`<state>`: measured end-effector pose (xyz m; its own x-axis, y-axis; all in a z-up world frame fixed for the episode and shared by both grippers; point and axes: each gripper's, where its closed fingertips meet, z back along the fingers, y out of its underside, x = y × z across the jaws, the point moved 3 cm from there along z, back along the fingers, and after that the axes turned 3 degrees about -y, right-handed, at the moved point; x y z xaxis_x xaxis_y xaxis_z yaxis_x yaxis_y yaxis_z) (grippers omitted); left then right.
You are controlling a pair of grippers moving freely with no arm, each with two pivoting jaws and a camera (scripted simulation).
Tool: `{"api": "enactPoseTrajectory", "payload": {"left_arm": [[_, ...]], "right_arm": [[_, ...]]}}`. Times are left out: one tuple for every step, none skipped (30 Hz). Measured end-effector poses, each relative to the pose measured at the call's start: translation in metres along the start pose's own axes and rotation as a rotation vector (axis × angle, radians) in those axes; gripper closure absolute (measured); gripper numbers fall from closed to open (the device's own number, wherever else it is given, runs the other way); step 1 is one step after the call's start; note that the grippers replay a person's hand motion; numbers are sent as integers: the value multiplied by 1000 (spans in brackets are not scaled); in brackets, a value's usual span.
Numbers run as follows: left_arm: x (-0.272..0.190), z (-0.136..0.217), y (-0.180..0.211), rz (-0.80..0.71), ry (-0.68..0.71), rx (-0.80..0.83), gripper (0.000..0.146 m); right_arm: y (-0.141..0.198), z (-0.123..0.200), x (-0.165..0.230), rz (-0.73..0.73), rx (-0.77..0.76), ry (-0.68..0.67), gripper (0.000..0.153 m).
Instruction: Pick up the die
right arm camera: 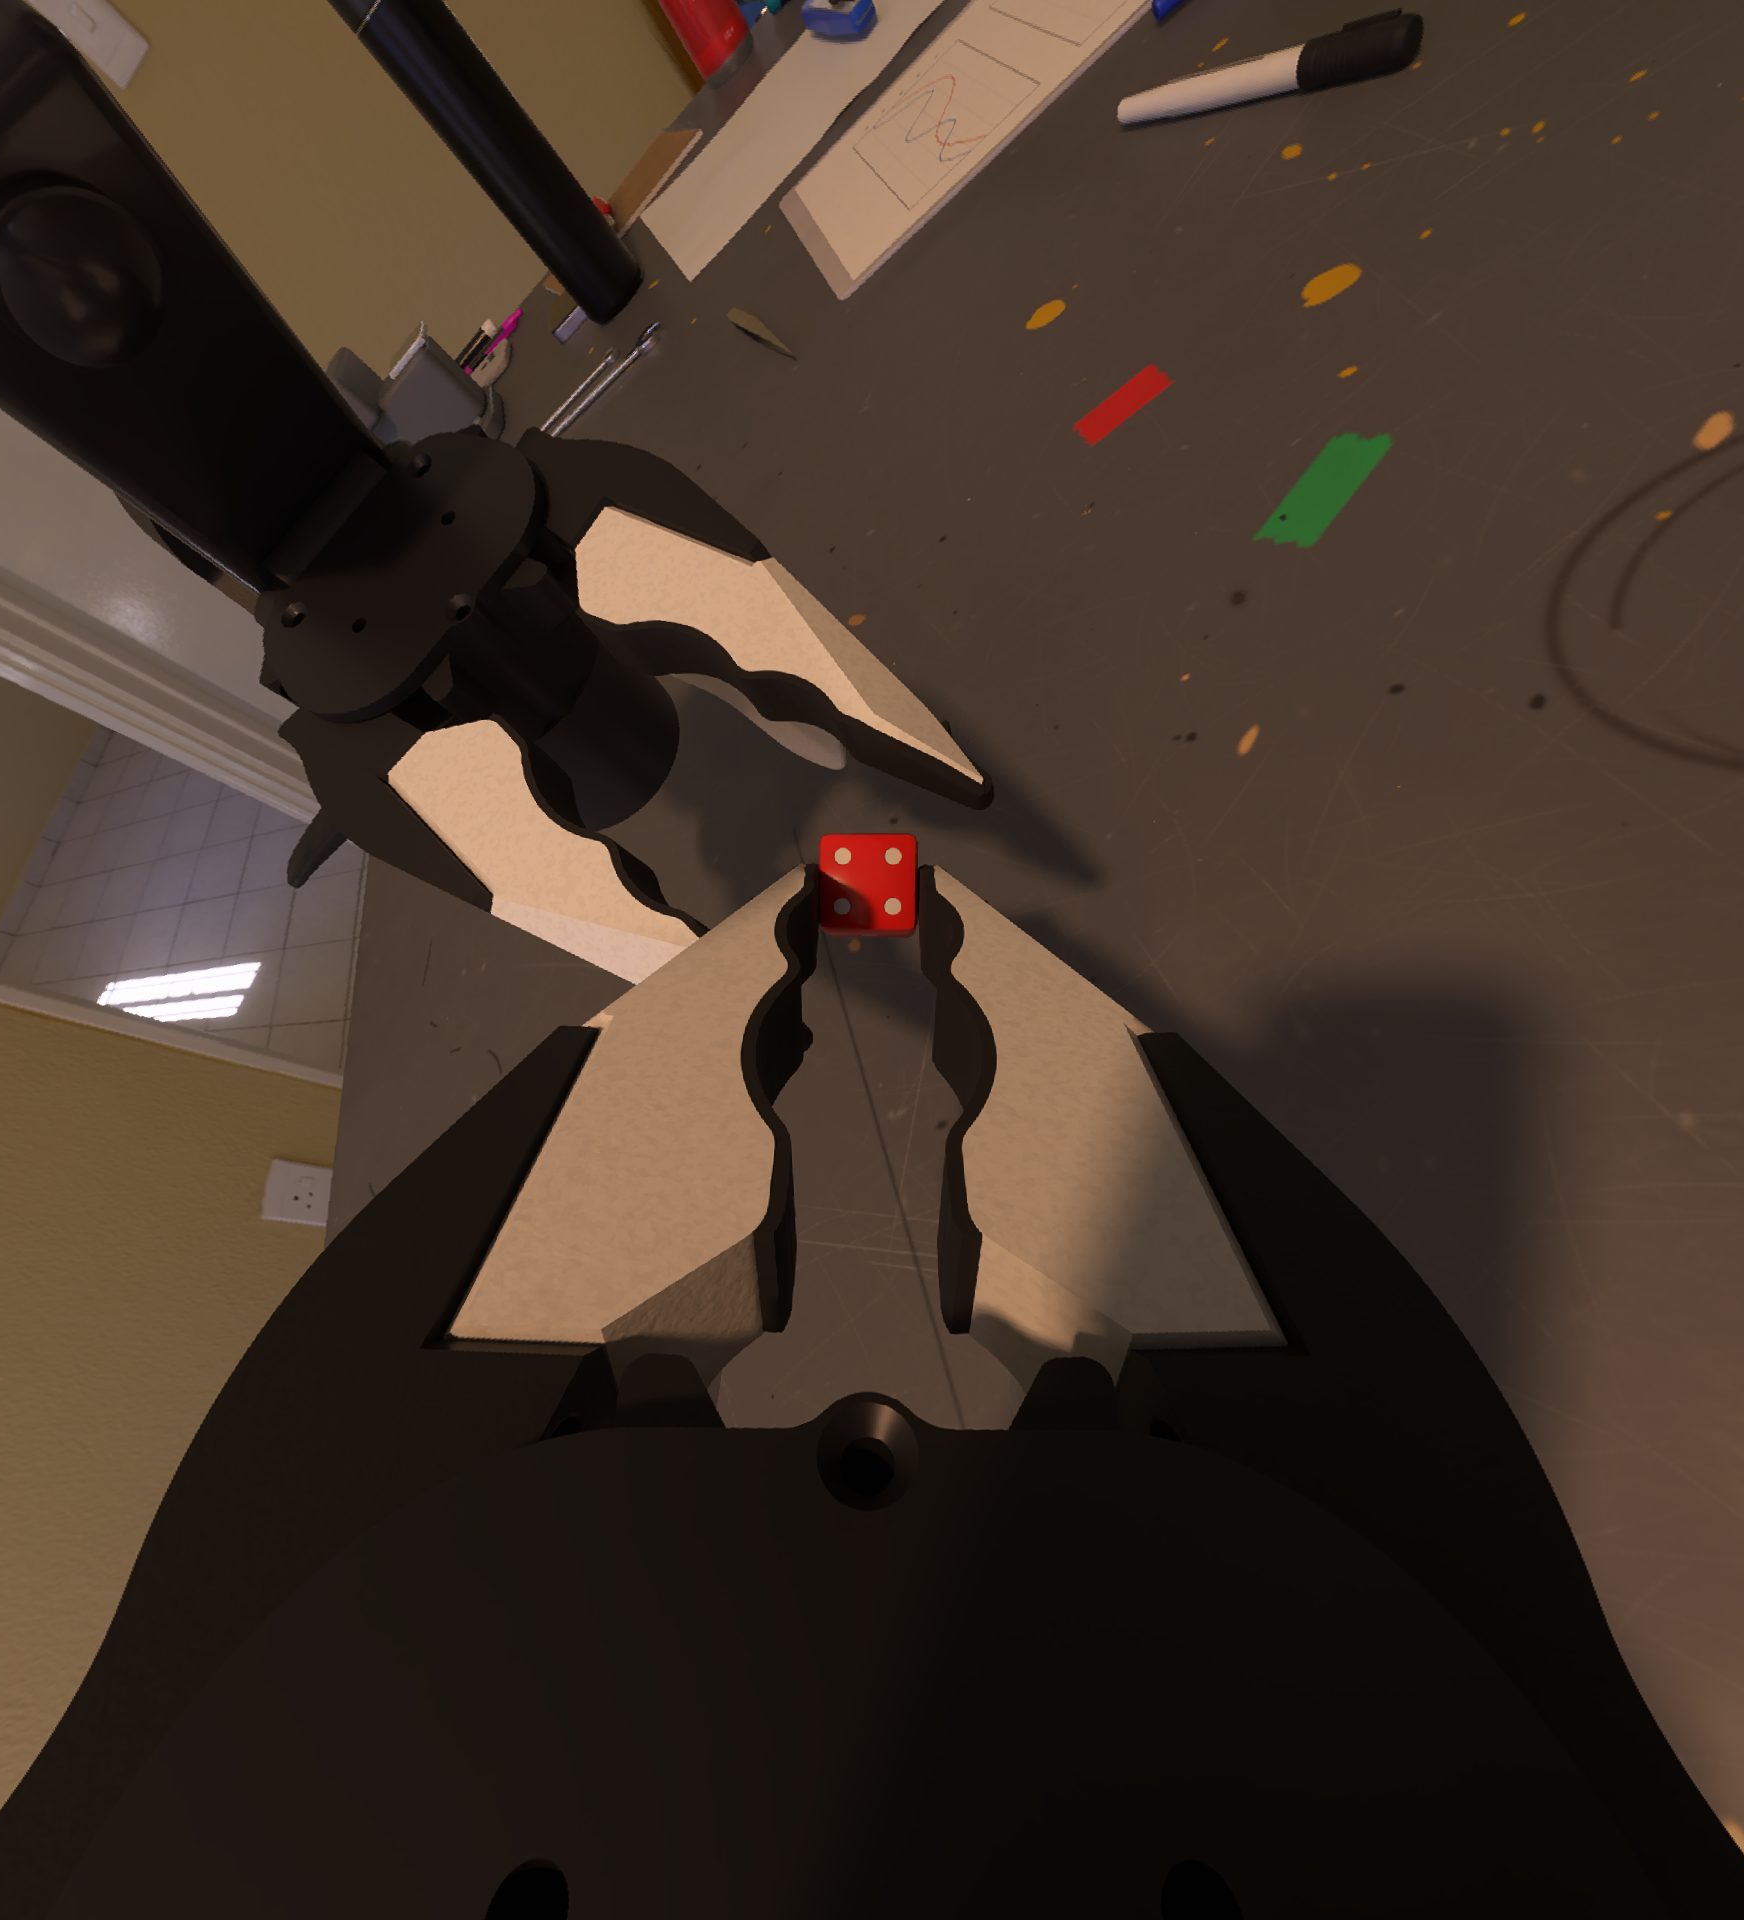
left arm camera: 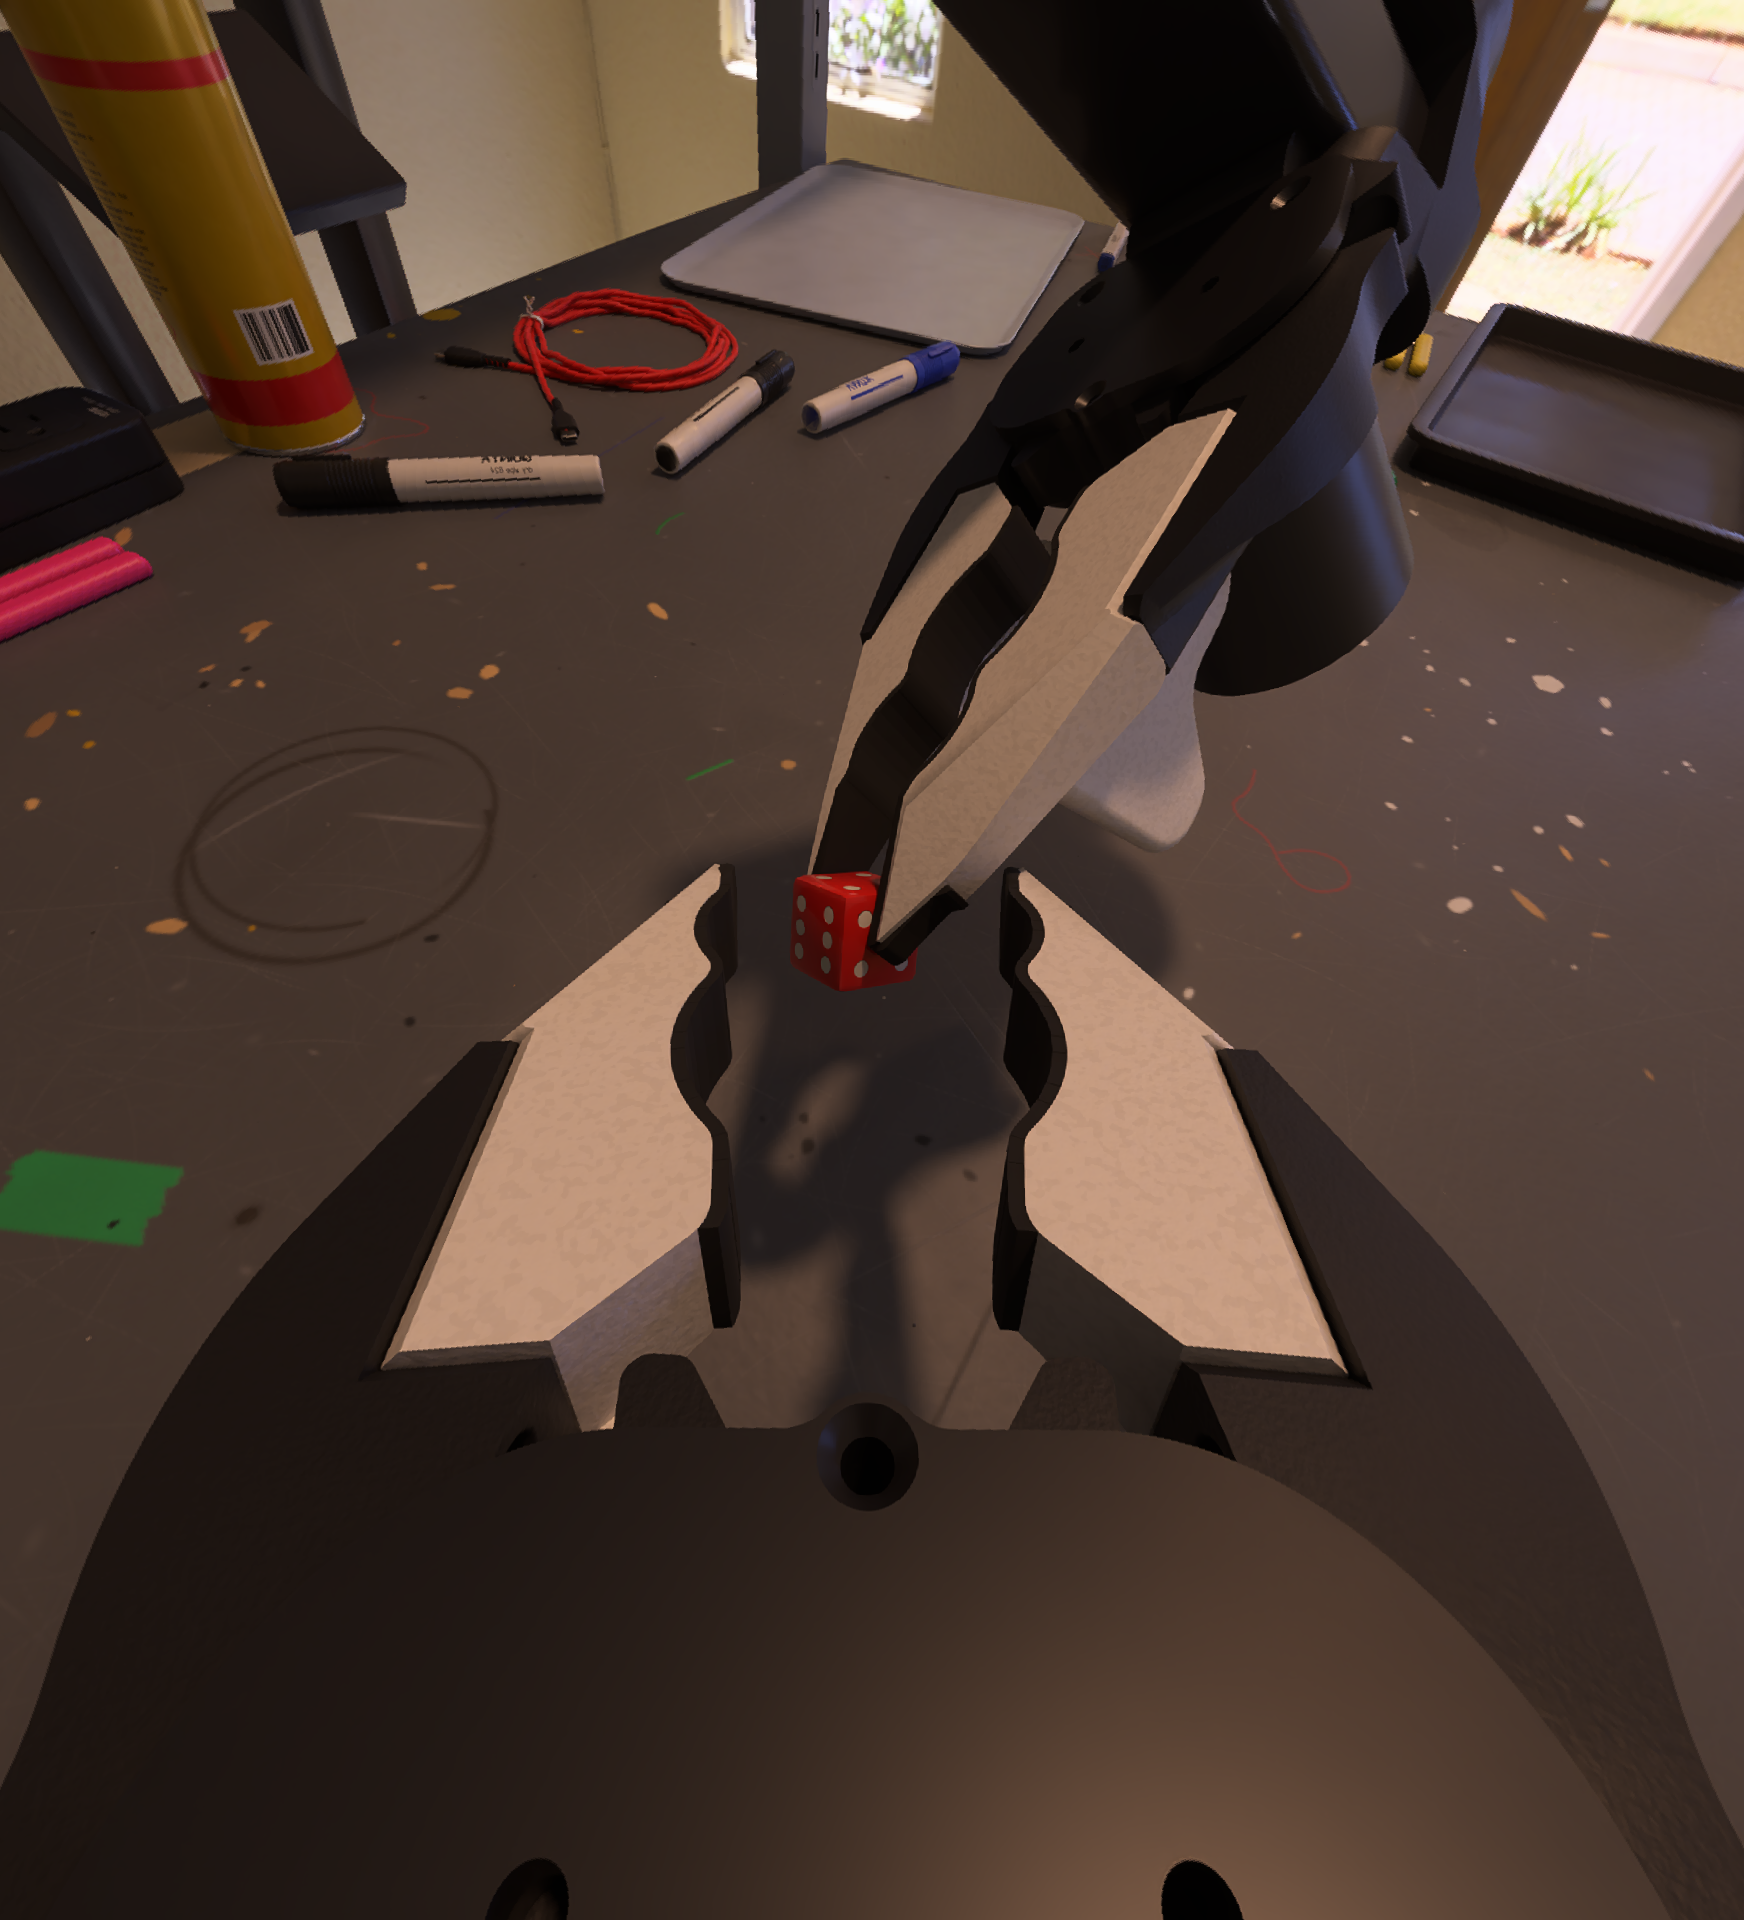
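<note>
Your right hand-held gripper pinches the red die at its very fingertips; the die looks just off the dark surface, though that is hard to confirm. Left hand-held gripper is spread wide, grasping nothing, tips just beside the die. Risks: the shallow tip hold lets the die twist out; lifting could knock it against the left fingers.

print on markers, can; seemingly too blurred.
</note>
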<state>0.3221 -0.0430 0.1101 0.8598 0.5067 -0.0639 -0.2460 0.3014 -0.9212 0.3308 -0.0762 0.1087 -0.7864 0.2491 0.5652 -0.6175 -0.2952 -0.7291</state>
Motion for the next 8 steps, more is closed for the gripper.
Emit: {"api": "enactPoseTrajectory", "payload": {"left_arm": [[0,0,0,0,0,0,95],[0,0,0,0,1,0,95],[0,0,0,-1,1,0,95],[0,0,1,-1,1,1,95],[0,0,1,0,3,2,95],[0,0,1,2,4,3,95],[0,0,1,2,4,3,95],[0,0,1,0,4,2,95]], "right_arm": [[0,0,0,0,0,0,134],[0,0,0,0,-1,0,134],[0,0,0,-1,-1,-1,134],[0,0,0,-1,-1,0,134],[1,0,0,-1,0,0,134],[1,0,0,-1,0,1,134],[1,0,0,-1,0,1,134],[1,0,0,-2,-1,0,134]]}}
